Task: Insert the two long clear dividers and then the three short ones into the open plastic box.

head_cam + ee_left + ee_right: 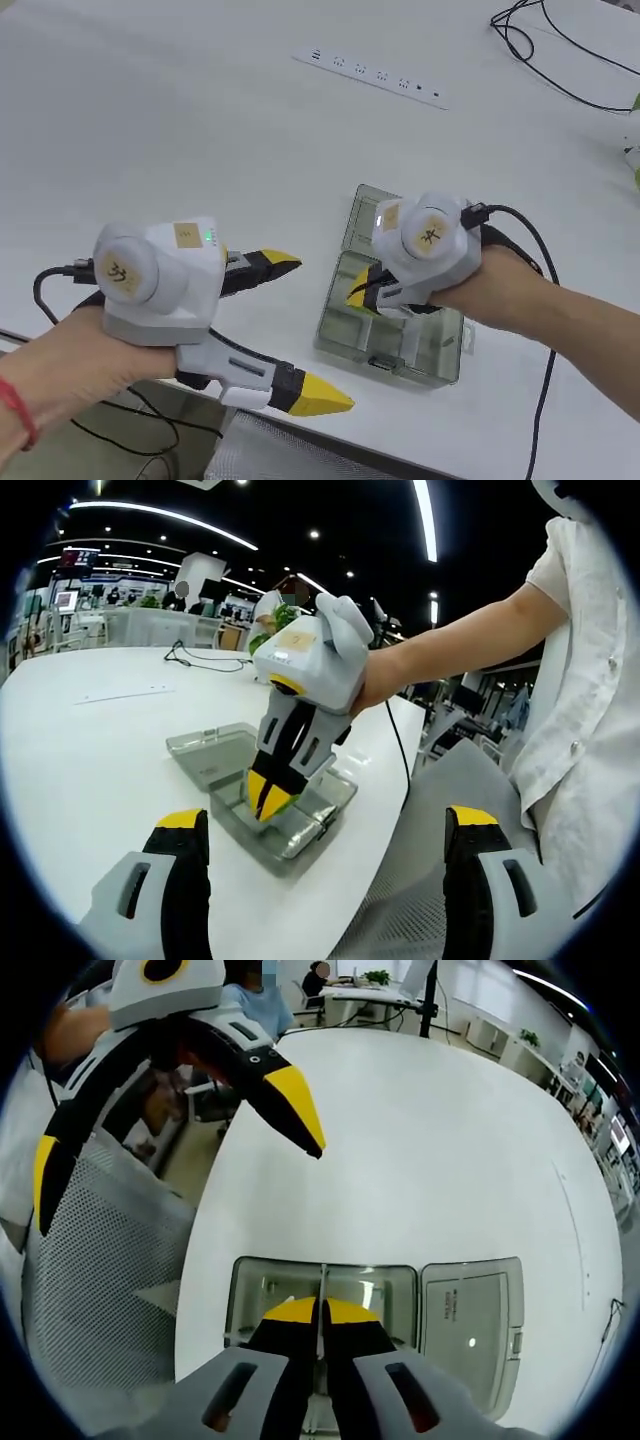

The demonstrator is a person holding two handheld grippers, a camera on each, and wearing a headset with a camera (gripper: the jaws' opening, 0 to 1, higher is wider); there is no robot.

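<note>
The broad white counter [200, 120] carries the open clear plastic box [335, 330] at the lower centre-right of the head view, its flat lid [360, 212] folded back toward the top of the frame. The right claw [355, 293] sits directly over the tray, tips pointing down into it. In the right gripper view its jaws are clenched on a thin clear divider [322, 1285], which runs from the tips straight up the frame to the tray's far wall, about midway across the tray. The strip's long axis lies parallel to the side where the lid joins. I cannot tell whether it is a long or a short piece, nor whether it is fully seated. The left claw [308, 330] is at the lower left of the head view, near the tray's left edge but apart from it, its jaws spread wide with nothing between them. The right claw is plainly the nearer one, so the coming move seems to be a straight push down along that line.
</note>
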